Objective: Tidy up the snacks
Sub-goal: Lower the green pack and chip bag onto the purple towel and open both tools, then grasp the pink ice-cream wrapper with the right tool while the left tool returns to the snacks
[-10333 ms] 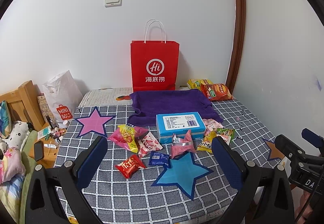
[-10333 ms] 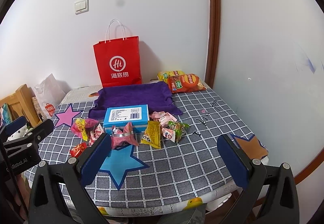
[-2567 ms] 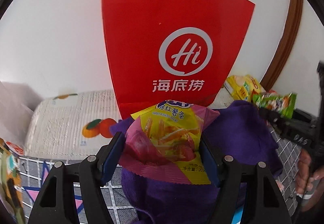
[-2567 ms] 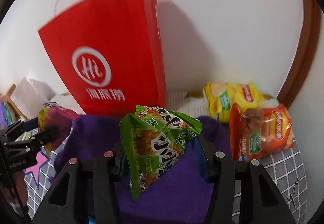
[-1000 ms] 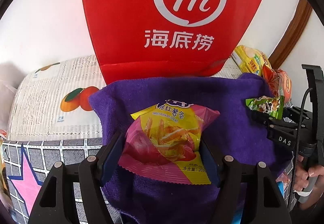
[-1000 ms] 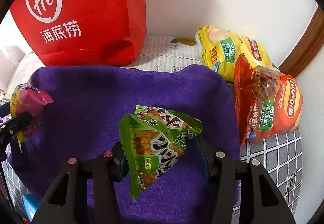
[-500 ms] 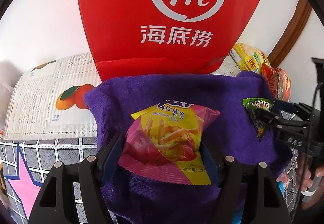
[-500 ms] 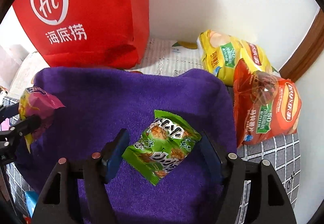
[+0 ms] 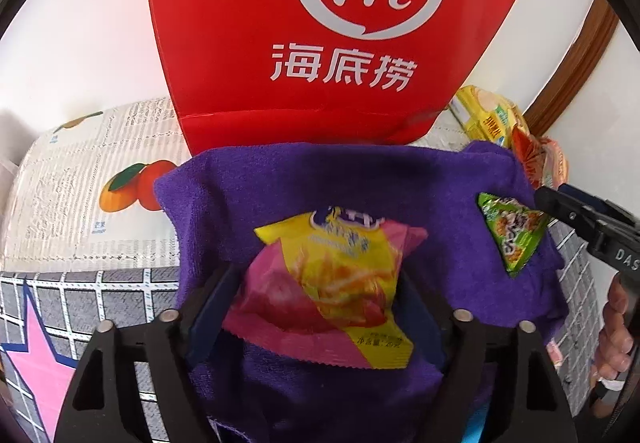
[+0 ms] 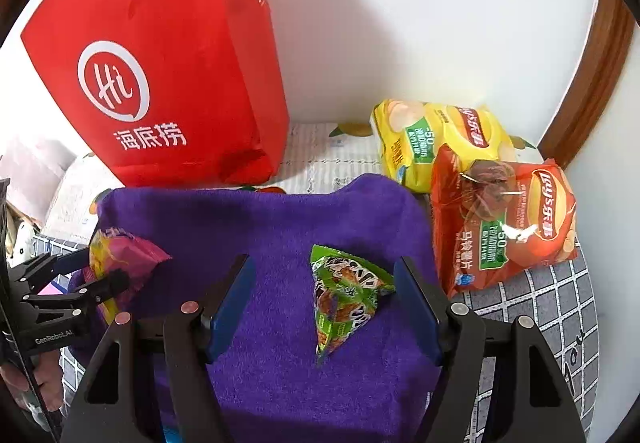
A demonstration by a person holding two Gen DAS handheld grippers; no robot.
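green packet (image 10: pixel 346 293) dropped onto towel (image 10: pixel 280 227) | both tongs just opened, loose | packets there: two

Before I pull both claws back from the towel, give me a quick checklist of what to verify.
1. Green packet resting on the purple towel: ok.
2. Right claw let go: ok; its jaws have just been opening, and the green packet lies loose between them.
3. Left claw let go: ok; its jaws have just been opening, with the pink-and-yellow packet between them.
4. Pink-and-yellow packet settled on the towel: cannot tell; it is blurred and tilted.
5. Red bag upright behind the towel: ok.
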